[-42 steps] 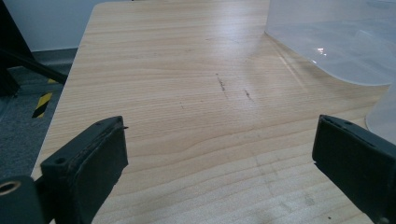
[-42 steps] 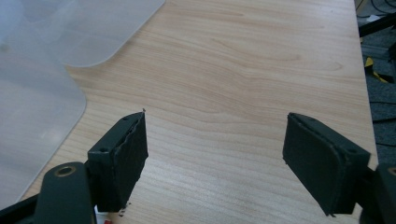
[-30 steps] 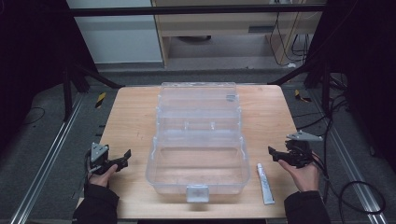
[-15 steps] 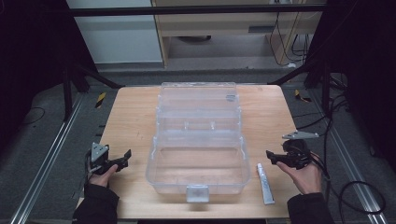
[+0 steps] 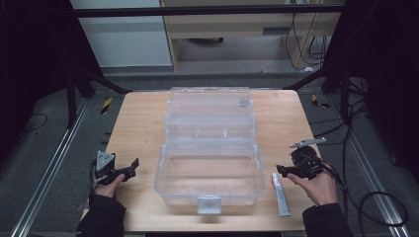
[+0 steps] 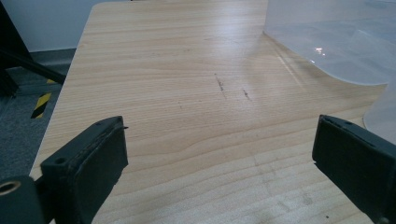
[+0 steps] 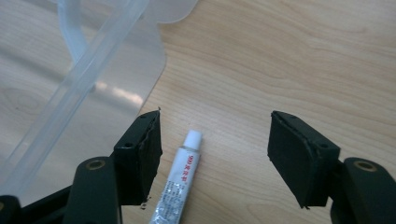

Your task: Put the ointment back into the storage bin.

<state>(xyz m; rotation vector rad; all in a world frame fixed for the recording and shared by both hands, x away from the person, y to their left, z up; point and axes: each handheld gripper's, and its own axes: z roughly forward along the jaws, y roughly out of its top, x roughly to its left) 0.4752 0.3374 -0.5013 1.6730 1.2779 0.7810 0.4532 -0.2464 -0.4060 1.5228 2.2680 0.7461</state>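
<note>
A clear plastic box (image 5: 210, 163) lies open in the middle of the wooden table (image 5: 138, 123), its lid folded back toward the far side. A small white tube (image 5: 280, 193) lies on the table to the right of the box. My right gripper (image 5: 279, 169) is open, just above the tube's cap end; in the right gripper view the tube (image 7: 180, 184) lies between the spread jaws, nearer the left one, with the right gripper (image 7: 215, 149) not touching it. My left gripper (image 5: 133, 166) is open near the table's left edge, holding nothing. Bare wood lies between the jaws of the left gripper (image 6: 219, 154).
The box's clear wall (image 7: 79, 88) stands close left of the right gripper's jaws. The box's corner (image 6: 336, 51) shows at the upper right in the left gripper view. Cables (image 5: 375, 197) trail on the floor to the right. Metal rails (image 5: 44, 182) flank the table.
My right gripper has moved left and toward the near edge, down onto the tube's cap end. The left gripper has stayed put.
</note>
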